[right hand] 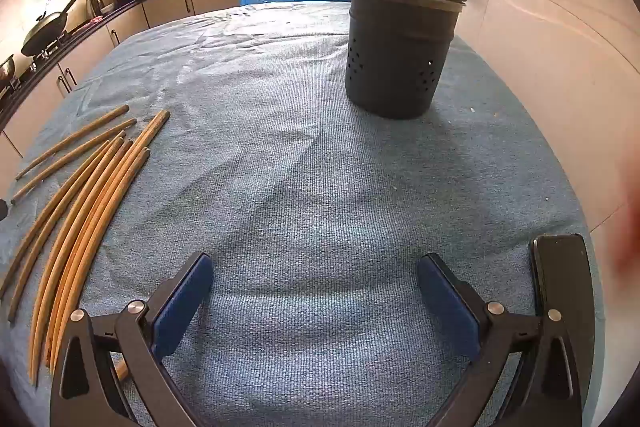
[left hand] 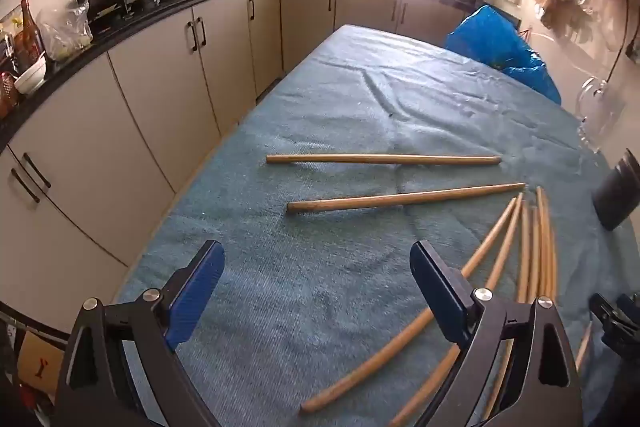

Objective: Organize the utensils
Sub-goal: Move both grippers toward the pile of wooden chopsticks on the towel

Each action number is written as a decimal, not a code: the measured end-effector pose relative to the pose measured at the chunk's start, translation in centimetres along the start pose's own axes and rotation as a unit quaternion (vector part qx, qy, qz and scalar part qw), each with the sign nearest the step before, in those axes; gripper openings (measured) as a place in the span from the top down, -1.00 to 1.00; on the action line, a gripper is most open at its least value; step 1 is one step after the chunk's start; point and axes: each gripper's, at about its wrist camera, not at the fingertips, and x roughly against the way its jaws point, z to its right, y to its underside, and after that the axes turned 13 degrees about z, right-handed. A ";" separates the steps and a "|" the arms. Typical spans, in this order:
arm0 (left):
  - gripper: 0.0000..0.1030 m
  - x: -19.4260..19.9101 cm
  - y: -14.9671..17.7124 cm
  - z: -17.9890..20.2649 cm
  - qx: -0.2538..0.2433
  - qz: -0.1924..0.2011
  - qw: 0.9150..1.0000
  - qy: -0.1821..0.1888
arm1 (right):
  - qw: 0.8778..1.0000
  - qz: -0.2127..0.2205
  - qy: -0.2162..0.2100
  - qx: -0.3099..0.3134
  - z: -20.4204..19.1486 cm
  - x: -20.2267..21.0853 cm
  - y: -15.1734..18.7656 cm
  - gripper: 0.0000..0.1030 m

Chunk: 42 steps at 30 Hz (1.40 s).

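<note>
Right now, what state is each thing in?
Left tool: open, empty.
Right tool: open, empty.
Chopsticks: loose, lying flat on the cloth.
Holder: upright, no chopsticks visible in it.
Cloth: spread, slightly wrinkled.

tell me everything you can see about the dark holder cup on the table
The dark, round plastic utensil holder stands upright on the blue-grey ribbed cloth, towards the far right of the table near the tiled wall. Its walls taper slightly downward and carry clusters of small drain holes. A paler inner rim shows at the open top. Nothing visible sticks out of it, and neither gripper nor any chopstick touches it.
</note>
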 end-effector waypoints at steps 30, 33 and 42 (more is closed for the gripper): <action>-0.81 13.8 2.0 2.4 -0.062 0.094 0.993 0.021 | 0.987 0.130 -0.092 0.028 -2.1 15.7 1.7 -0.95; -0.81 14.2 2.4 2.7 -0.066 0.095 0.993 0.024 | 0.980 0.159 -0.110 0.051 -3.1 18.1 2.7 -0.95; -0.81 14.8 3.5 3.0 -0.067 0.087 0.994 0.025 | 0.978 0.159 -0.127 0.045 -3.9 17.9 3.4 -0.95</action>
